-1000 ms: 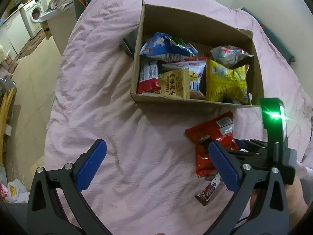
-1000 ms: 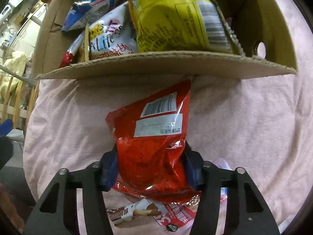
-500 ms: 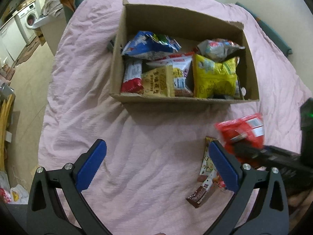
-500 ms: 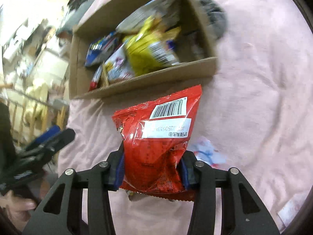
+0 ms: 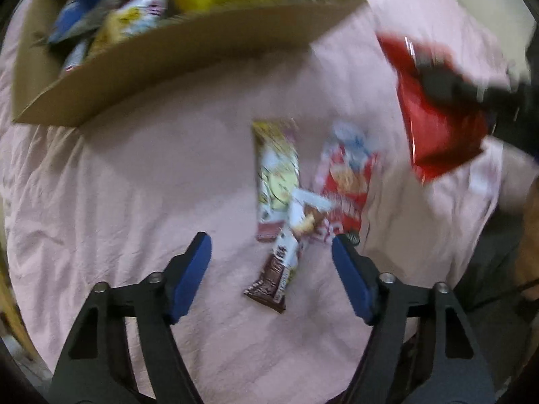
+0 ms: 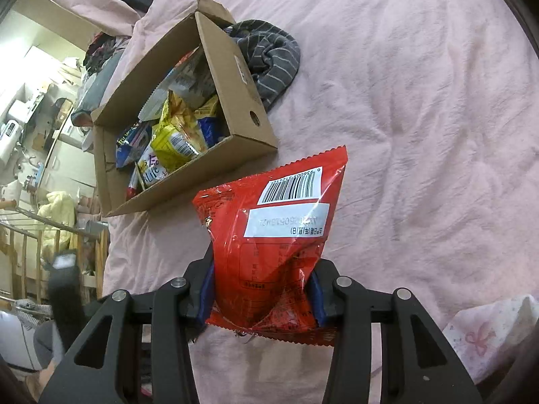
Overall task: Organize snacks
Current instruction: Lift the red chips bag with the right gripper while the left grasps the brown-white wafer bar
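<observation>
Pink bedspread [image 6: 421, 107]: wrinkled, covers bed
Cardboard box [image 6: 235, 67]: on bed, snack-filled
Left hand-held gripper [image 5: 271, 256]: released, jaws just narrowing, over chocolate bar [image 5: 279, 262]
Right hand-held gripper [image 6: 261, 289]: clenched on red bag [image 6: 276, 235]
Room: cluttered shelves beyond bed

A wrinkled pink bedsheet [image 6: 421, 107] spreads under and ahead of the tongs in both views. Ahead and left of the right tongs, a grey striped garment [image 6: 273, 57] lies bunched on the bed. Far to the left, past the bed's edge, stand a wooden railing [image 6: 40, 245], a pale yellow cloth heap [image 6: 59, 207] and cluttered white appliances [image 6: 13, 128], too small to name. At lower right of the right tongs lies white fabric with a pink bow print [image 6: 485, 333].
</observation>
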{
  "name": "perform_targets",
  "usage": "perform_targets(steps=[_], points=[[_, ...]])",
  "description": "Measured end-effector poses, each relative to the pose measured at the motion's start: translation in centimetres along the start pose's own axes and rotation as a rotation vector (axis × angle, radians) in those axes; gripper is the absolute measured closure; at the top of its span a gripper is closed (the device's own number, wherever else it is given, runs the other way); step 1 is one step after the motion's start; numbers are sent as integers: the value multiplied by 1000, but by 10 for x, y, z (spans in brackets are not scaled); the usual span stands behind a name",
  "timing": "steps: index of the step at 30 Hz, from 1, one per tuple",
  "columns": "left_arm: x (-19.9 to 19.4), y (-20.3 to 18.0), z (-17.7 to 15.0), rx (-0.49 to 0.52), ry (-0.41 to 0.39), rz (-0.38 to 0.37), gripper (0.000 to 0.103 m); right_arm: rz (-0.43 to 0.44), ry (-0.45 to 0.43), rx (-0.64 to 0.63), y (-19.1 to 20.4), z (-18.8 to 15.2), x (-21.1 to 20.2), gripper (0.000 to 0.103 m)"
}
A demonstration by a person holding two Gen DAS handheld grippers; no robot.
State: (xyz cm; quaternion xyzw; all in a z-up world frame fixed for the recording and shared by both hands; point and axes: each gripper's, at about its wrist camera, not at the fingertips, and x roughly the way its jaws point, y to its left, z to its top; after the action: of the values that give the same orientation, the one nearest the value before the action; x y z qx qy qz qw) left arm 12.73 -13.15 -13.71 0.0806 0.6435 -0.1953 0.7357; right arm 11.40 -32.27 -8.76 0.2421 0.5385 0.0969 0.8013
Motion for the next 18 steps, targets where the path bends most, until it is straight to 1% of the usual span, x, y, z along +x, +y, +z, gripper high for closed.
perform_targets(steps=[2, 3, 4, 6, 7, 8, 10, 12, 15, 18], points=[[6, -7, -1, 29, 11, 15, 37, -4, 1, -6, 1, -1, 0, 56], [9, -9, -1, 38, 19, 20, 44, -5, 2, -9, 2, -1, 2, 56], [12, -11, -1, 43, 27, 22, 49, -6, 4, -10, 2, -2, 1, 56], [16, -13, -2, 55, 38, 31, 68, -5, 7, -9, 1, -3, 2, 56], [17, -14, -2, 59, 40, 37, 74, -3, 9, -11, 2, -3, 2, 56], [17, -13, -3, 55, 39, 33, 86, -2, 9, -14, 3, -2, 3, 56], [17, -15, -6, 40, 43, 15, 87, -1, 13, -25, 6, -2, 5, 56], [13, -15, -9, 47, 38, 11, 87, 8, 25, -26, 9, -2, 8, 56], [-2, -10, -8, 33, 2, -4, 88, 18, 32, -47, 17, -2, 11, 56], [-13, -3, -12, 15, -26, 0, 88, 18, 40, -68, 24, -2, 15, 56]])
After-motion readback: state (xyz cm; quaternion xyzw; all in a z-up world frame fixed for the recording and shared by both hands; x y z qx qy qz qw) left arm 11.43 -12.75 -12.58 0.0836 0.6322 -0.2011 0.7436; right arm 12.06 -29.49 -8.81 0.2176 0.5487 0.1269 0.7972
